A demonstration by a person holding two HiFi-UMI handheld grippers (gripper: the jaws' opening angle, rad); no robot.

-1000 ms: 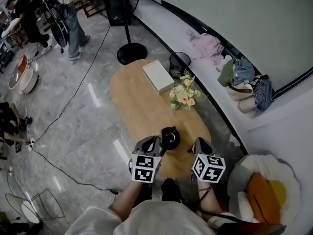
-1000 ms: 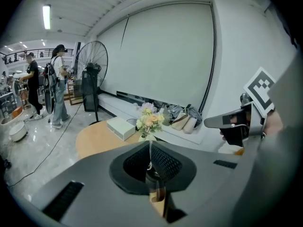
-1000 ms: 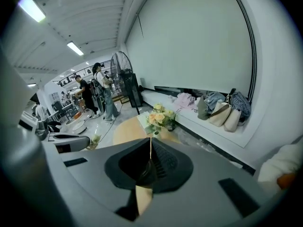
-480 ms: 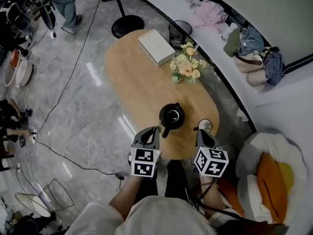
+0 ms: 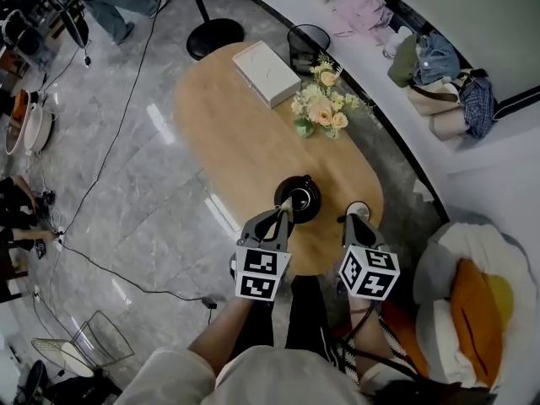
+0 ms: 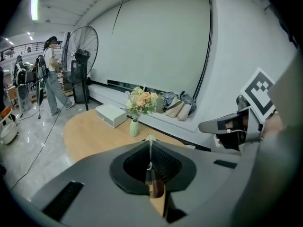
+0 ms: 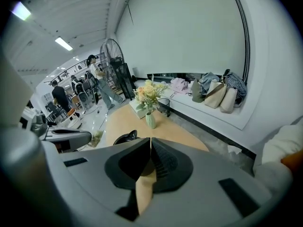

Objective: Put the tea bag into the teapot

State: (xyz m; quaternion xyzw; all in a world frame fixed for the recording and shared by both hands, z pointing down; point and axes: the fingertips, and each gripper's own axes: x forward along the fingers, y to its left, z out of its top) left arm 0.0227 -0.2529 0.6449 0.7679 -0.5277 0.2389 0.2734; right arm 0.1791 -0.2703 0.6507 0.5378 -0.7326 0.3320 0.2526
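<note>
A black teapot [image 5: 297,197] stands near my end of the oval wooden table [image 5: 236,142]; it also shows in the right gripper view [image 7: 124,137]. My left gripper [image 5: 285,209] is shut, its tip over the teapot's near side. Nothing I can name sits between its jaws [image 6: 149,139]. To the right, my right gripper [image 5: 354,219] hangs with its jaws together [image 7: 150,139] by a small round white thing [image 5: 359,212] at the table's edge. I cannot make out a tea bag in any view.
A vase of flowers [image 5: 316,116] and a white box [image 5: 266,72] stand on the far half of the table. Beyond it are a wire bin [image 5: 308,38] and a fan base [image 5: 215,36]. A cushioned seat [image 5: 464,310] is at my right; cables cross the floor at left.
Both grippers have come down toward the table and now sit closer to the teapot. The left tip has moved from short of the teapot to over its near side. Both jaws stayed shut.
</note>
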